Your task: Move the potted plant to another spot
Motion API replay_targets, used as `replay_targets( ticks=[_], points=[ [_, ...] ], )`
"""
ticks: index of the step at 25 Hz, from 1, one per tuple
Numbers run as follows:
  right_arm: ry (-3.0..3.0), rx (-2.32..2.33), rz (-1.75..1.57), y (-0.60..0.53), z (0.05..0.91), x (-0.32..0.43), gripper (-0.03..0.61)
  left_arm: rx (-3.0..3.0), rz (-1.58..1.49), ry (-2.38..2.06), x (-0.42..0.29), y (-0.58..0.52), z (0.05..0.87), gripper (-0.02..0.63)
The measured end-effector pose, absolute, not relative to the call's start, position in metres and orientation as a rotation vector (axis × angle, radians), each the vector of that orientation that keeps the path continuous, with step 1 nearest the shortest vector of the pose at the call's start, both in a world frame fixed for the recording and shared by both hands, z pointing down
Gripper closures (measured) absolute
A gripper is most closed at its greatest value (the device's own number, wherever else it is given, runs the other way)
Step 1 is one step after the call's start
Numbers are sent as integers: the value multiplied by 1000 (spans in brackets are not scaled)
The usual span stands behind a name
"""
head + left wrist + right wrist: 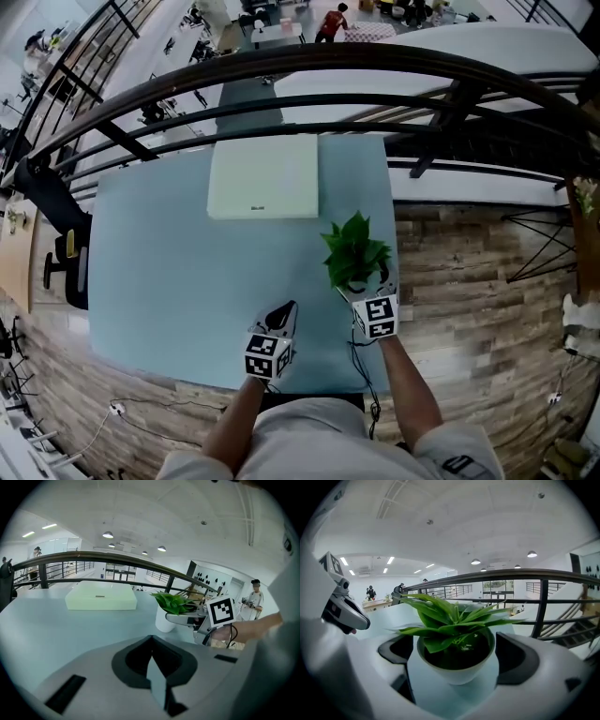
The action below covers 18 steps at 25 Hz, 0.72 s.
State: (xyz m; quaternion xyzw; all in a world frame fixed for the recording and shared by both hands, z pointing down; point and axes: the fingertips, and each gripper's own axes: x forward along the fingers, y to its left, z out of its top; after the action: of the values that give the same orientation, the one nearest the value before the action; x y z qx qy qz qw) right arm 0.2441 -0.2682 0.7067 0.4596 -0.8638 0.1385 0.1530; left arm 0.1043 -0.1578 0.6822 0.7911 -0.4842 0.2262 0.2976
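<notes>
I see potted plant [454,665] standing near right edge of table [159,262], between right gripper [366,291] jaws, spread either side of pot (sliver of tabletop shows beside left jaw). Left gripper [153,667] pressed together, empty, near table's front edge.

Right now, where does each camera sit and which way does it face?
Head view: on the person's head, facing steeply down at the blue table; both forearms, left gripper and right gripper show.
Left gripper view: on the left gripper, facing across the table towards the railing; its own shut jaws show.
Right gripper view: on the right gripper, facing the potted plant between its own jaws.
Shared: the left gripper view also catches potted plant and right gripper.
</notes>
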Motion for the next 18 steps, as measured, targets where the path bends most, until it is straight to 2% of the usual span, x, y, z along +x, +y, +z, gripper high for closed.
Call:
replay_targets(
  ticks=[18],
  points=[
    [-2333,1383,445,-201,713,270,43,2177,577,-1154,113,-155,683,601]
  ],
)
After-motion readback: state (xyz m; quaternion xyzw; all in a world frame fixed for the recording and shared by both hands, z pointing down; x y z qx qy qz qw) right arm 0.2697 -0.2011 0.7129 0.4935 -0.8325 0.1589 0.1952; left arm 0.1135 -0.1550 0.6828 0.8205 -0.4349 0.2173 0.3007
